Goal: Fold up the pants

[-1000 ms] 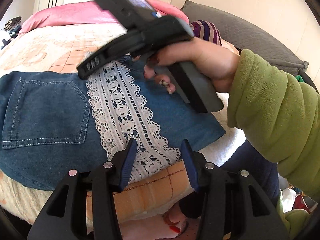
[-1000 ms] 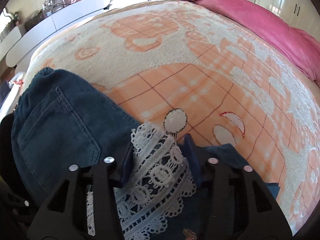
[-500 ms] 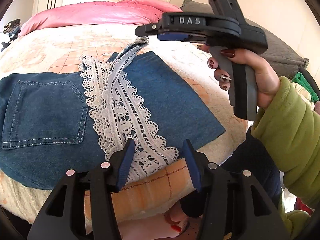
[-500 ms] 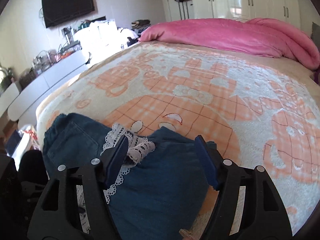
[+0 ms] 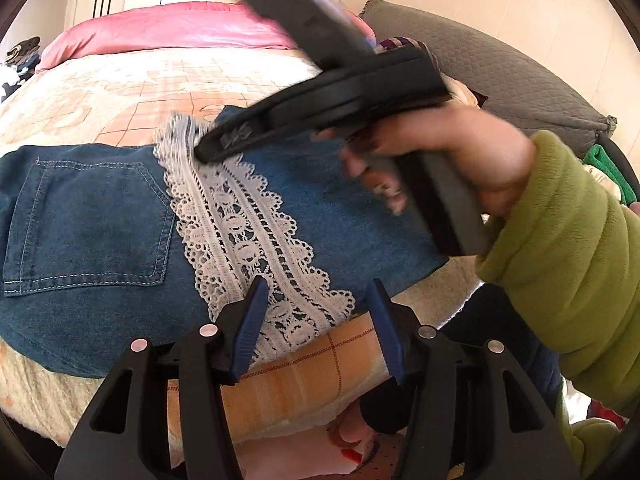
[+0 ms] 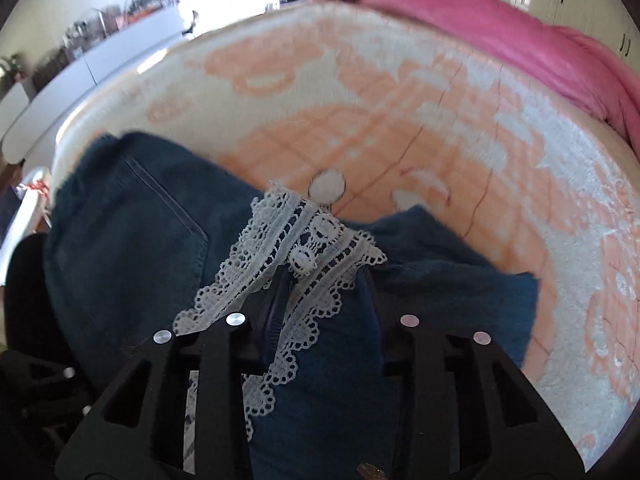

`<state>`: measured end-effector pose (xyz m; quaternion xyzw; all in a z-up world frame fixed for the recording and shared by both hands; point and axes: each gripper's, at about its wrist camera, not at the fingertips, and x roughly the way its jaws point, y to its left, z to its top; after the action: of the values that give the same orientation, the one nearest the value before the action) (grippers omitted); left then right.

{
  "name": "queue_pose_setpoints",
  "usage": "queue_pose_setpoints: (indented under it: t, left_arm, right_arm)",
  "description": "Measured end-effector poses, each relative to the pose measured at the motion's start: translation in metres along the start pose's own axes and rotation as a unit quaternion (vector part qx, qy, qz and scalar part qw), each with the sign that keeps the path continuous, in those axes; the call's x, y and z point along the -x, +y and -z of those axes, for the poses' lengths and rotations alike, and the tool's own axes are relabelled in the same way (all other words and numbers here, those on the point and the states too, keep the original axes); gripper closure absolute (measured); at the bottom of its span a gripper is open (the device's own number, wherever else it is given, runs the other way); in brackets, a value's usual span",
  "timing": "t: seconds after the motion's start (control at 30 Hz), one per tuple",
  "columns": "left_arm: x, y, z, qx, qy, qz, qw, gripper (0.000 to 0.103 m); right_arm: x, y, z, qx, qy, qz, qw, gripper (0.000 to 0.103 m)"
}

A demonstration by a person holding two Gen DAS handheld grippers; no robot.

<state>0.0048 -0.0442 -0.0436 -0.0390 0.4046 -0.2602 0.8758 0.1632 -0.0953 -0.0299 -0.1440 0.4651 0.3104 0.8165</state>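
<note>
While the left hand-held gripper (image 5: 316, 320) hovers open, the right hand-held gripper (image 6: 324, 300) is closing on the pants' (image 6: 132, 240) lace (image 6: 304, 248).

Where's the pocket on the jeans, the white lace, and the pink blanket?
pocket (image 5: 86, 226), left wrist view, middle of the stitched denim patch.
white lace (image 5: 240, 240), left wrist view, middle of the strip.
pink blanket (image 6: 480, 36), right wrist view, its top fold.

Bed with the jeans on it

The bed (image 5: 120, 92) is wearing a fuzzy cream-and-orange checked blanket (image 6: 400, 120), and it's draping over the near edge. Folded denim pants (image 5: 88, 220) with a white lace strip (image 5: 240, 240) are lying flat on the blanket near that edge. A pink duvet (image 5: 160, 36) is bunching along the far side, and a grey pillow (image 5: 500, 80) is sitting at the right.
</note>
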Motion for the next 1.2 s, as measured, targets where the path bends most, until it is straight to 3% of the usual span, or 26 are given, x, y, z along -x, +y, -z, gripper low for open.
queue_pose_setpoints:
  t: [0.17,0.23,0.33,0.4,0.6,0.83,1.03,1.2]
  left_arm:
    - [0.003,0.001,0.0,0.001,0.0,0.003,1.0,0.051]
    - [0.005,0.001,0.0,0.002,-0.001,0.007,1.0,0.045]
    - [0.012,-0.002,-0.001,0.0,-0.007,0.006,1.0,0.043]
    - [0.017,-0.001,-0.002,0.003,-0.011,0.003,0.9999,0.043]
    - [0.036,-0.001,-0.003,0.004,-0.024,-0.019,0.9995,0.036]
    - [0.058,0.009,-0.009,0.0,-0.045,-0.052,0.9976,0.02]
    - [0.079,0.025,-0.009,0.016,-0.061,-0.085,0.9944,0.008]
    - [0.097,0.043,-0.011,0.036,-0.069,-0.113,0.9906,0.006]
  right_arm:
    - [0.01,-0.012,0.005,-0.033,-0.011,-0.029,0.999,0.073]
    - [0.026,-0.017,0.01,-0.047,-0.029,-0.031,0.998,0.064]
    - [0.052,-0.029,0.022,-0.075,-0.065,-0.024,0.995,0.053]
    - [0.068,-0.036,0.035,-0.091,-0.085,-0.013,0.992,0.04]
    - [0.108,-0.055,0.081,-0.155,-0.134,0.012,0.979,0.019]
    - [0.137,-0.059,0.109,-0.194,-0.171,0.031,0.966,0.009]
    - [0.148,-0.051,0.108,-0.183,-0.178,0.037,0.966,0.009]
    - [0.149,-0.035,0.101,-0.161,-0.18,0.029,0.97,0.009]
